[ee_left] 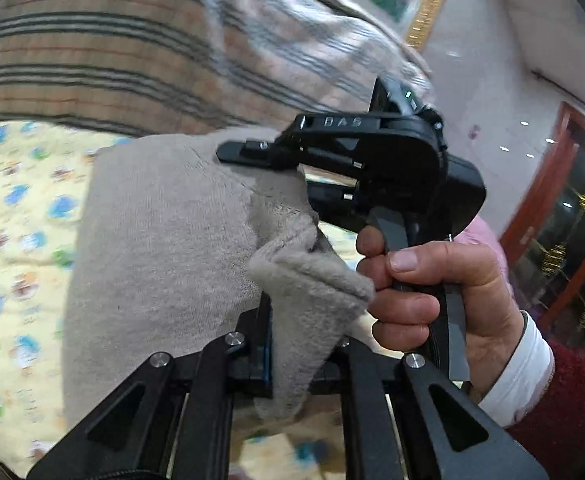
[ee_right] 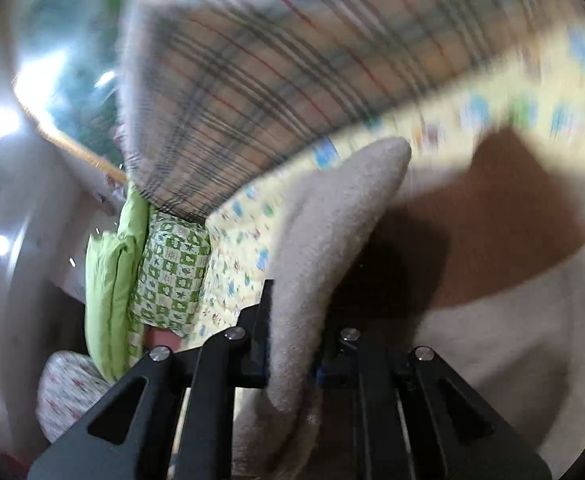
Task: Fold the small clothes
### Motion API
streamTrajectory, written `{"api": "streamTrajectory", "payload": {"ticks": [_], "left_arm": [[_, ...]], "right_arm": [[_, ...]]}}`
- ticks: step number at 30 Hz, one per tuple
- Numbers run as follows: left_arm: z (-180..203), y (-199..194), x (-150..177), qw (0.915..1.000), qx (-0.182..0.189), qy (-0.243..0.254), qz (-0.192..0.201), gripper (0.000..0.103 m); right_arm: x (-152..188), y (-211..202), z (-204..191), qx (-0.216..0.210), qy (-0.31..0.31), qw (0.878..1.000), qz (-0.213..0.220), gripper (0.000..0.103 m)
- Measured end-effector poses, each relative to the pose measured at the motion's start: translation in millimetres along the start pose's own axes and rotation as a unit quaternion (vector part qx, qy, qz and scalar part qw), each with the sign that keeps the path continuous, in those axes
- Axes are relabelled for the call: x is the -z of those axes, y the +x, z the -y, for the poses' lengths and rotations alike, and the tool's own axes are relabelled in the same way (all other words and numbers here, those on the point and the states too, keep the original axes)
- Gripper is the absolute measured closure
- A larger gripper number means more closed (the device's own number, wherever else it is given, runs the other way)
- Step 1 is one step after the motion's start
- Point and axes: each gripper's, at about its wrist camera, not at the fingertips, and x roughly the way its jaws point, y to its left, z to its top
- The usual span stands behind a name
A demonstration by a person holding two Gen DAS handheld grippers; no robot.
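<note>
Left gripper [ee_left: 288, 364]: nearest the lens, jaws pinched tight on a fleecy fold of the beige garment [ee_left: 164, 240], cloth bunched between the pads.
Right gripper [ee_right: 292, 364]: clamped on another thick edge of the same garment in its own view; from the left wrist, seen side-on [ee_left: 260, 152], fingertips nipping the cloth's upper edge.
Right hand [ee_left: 432, 296]: wrapped round the black handle, white cuff and dark red sleeve [ee_left: 564, 392] behind.
Beige garment: held up off the bed between both grippers, hanging down in a broad panel.
Bedsheet [ee_left: 16, 216]: pale yellow with blue and green prints, below and beyond the garment.
Plaid blanket [ee_left: 104, 48]: farther back, heaped, tan with dark stripes.
Green pillows [ee_right: 144, 276]: stacked at the far left in the right view, blurred.
</note>
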Motion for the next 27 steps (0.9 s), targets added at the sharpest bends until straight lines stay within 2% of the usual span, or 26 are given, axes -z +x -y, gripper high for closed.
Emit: {"api": "streamTrajectory", "payload": {"ticks": [2, 4, 6, 10, 13, 17, 20, 22, 24, 27], "left_arm": [[17.5, 18.0, 2.2, 0.9998, 0.017, 0.003, -0.010, 0.093], [30.2, 42.1, 9.7, 0.9992, 0.025, 0.004, -0.030, 0.093], [35.5, 62.5, 17.3, 0.9979, 0.036, -0.004, -0.053, 0.093], [39.2, 85.9, 30.6, 0.9958, 0.033, -0.009, -0.085, 0.093], [40.1, 86.5, 33.8, 0.9958, 0.026, -0.009, -0.087, 0.093], [40.1, 82.2, 32.8, 0.9962, 0.023, -0.011, -0.083, 0.089], [38.8, 85.4, 39.7, 0.9948, 0.023, -0.007, -0.099, 0.087], [36.7, 84.0, 41.3, 0.9936, 0.027, -0.009, -0.110, 0.082], [33.3, 75.2, 41.0, 0.9918, 0.040, -0.017, -0.120, 0.078], [30.0, 48.2, 45.1, 0.9894, 0.060, -0.028, -0.129, 0.066]], "right_arm": [[-1.8, -29.1, -1.9, 0.014, -0.022, 1.000, 0.014, 0.087], [-2.2, -47.6, 9.8, 0.053, -0.031, 0.998, 0.018, 0.087], [1.1, -57.3, 30.9, 0.088, -0.025, 0.996, 0.010, 0.087], [9.4, -62.9, 75.0, 0.121, 0.001, 0.993, -0.013, 0.087], [13.6, -60.2, 87.9, 0.117, 0.007, 0.993, -0.019, 0.087], [12.1, -56.6, 79.7, 0.104, -0.017, 0.994, -0.017, 0.087], [10.8, -48.3, 74.0, 0.143, -0.034, 0.989, -0.026, 0.087], [14.1, -44.3, 73.0, 0.171, -0.046, 0.984, -0.033, 0.084], [18.4, -49.5, 74.0, 0.178, -0.042, 0.983, -0.029, 0.082], [24.8, -67.2, 70.4, 0.185, -0.035, 0.982, -0.005, 0.077]]}}
